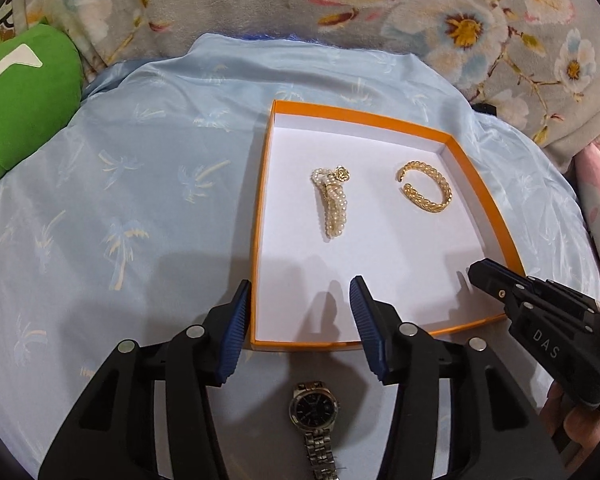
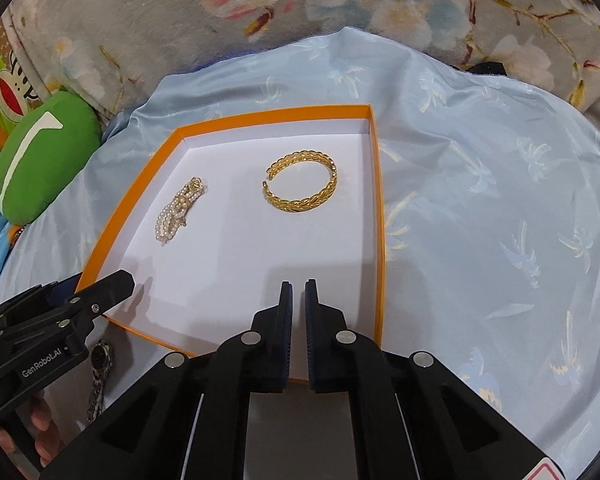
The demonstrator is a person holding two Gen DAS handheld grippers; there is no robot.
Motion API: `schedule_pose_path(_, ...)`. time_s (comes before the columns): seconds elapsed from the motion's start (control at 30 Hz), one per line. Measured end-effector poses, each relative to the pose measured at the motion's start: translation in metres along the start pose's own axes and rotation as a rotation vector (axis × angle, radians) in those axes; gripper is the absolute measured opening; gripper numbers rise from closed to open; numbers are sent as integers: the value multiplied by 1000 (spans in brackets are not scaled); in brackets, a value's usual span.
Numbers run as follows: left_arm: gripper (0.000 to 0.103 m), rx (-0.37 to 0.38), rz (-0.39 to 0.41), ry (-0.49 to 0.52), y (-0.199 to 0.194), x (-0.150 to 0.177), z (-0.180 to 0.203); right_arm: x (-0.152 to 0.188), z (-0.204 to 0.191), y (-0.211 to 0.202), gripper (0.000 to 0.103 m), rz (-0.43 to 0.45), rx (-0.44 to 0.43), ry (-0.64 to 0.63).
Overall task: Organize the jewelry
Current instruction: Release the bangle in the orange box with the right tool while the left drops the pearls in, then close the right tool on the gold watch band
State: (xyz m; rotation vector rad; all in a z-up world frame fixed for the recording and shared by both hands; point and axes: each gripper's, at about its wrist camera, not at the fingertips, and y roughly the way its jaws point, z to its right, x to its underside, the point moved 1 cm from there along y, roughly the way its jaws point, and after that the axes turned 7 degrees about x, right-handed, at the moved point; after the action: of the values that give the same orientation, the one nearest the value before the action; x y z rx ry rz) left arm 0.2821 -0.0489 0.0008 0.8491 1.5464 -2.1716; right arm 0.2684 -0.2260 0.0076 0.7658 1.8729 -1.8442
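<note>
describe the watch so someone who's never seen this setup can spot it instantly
Start at the shallow orange box with the white floor, lying on the pale blue cloth. The wristwatch lies outside it on the cloth, just past the box's near edge, beneath the left gripper. Unlike the pearl bracelet and gold cuff bangle inside the box, it is silver-toned, with a dark round dial and a metal link band.

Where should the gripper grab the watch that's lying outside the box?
Probably across the round case of the watch, coming down from above with the left gripper, already open nearby. The watch lies flat and face up on the cloth, band trailing away, so the case sides look easiest to pinch.
</note>
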Motion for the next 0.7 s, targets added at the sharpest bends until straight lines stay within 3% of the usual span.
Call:
schedule_pose_path(0.17,51,-9,35,9,-19,2,3,-2,3,-28,10,57,-3,22)
schedule_pose_path(0.27,60,-19,76,13,-44,6,2,3,8,-60,14,107,-2,17)
schedule_pose_path(0.3,63,-21,87,11,-54,9,1,9,9,-72,20,120,3,7)
schedule_pose_path(0.33,66,-24,98,8,-64,13,0,17,12,-82,28,128,9,-2)
schedule_pose_path(0.43,72,-36,119,2,-91,32,-7,49,21,-103,40,128,31,-26)
schedule_pose_path(0.6,73,-44,84,-21,-117,74,-15,104,35,-124,41,76,4,-39)
schedule_pose_path(0.7,73,-25,52,-43,-127,100,-17,126,27,-133,41,75,-12,-122)
